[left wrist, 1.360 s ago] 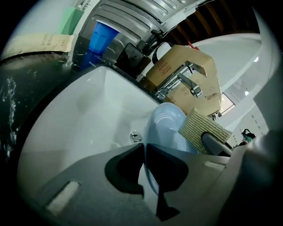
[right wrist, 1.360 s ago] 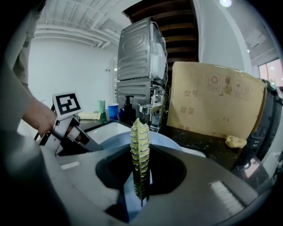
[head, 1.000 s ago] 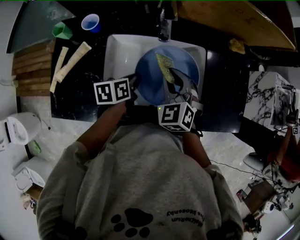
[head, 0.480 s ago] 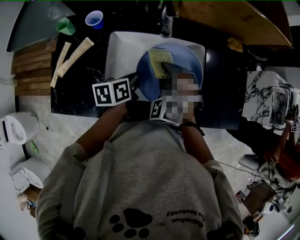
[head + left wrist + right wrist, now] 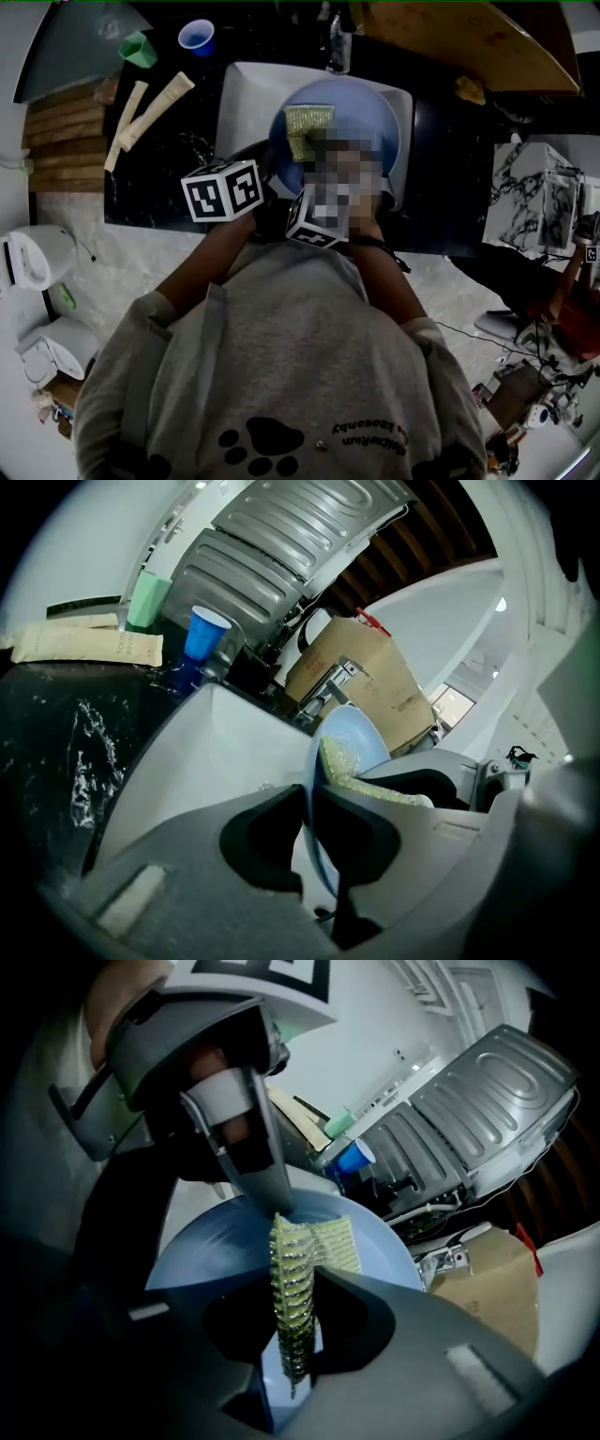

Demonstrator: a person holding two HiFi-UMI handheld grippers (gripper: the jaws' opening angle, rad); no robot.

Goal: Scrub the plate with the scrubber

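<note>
A blue plate [image 5: 366, 108] stands tilted over the white sink [image 5: 239, 94]. My left gripper [image 5: 270, 161] pinches the plate's left rim; its jaws have just been opening slightly, with the rim [image 5: 310, 761] still pressed between them. My right gripper [image 5: 292, 1335] is shut on a yellow-green scrubber [image 5: 328, 1241], which lies against the plate's face [image 5: 206, 1251]. In the head view the scrubber [image 5: 302, 122] sits on the plate's upper left. A mosaic patch hides most of the right gripper there. The left gripper view shows the plate [image 5: 354, 738] edge-on with the scrubber [image 5: 339, 761] behind it.
A faucet [image 5: 339, 42] rises behind the sink. On the black counter to the left lie two beige packets [image 5: 155, 98], a blue cup [image 5: 197, 37] and a green cup [image 5: 139, 47]. A wooden board [image 5: 469, 37] leans at the back right.
The right gripper has rolled and slid left across the plate, carrying the scrubber from the plate's middle to its upper left. The left gripper and plate have lifted a little.
</note>
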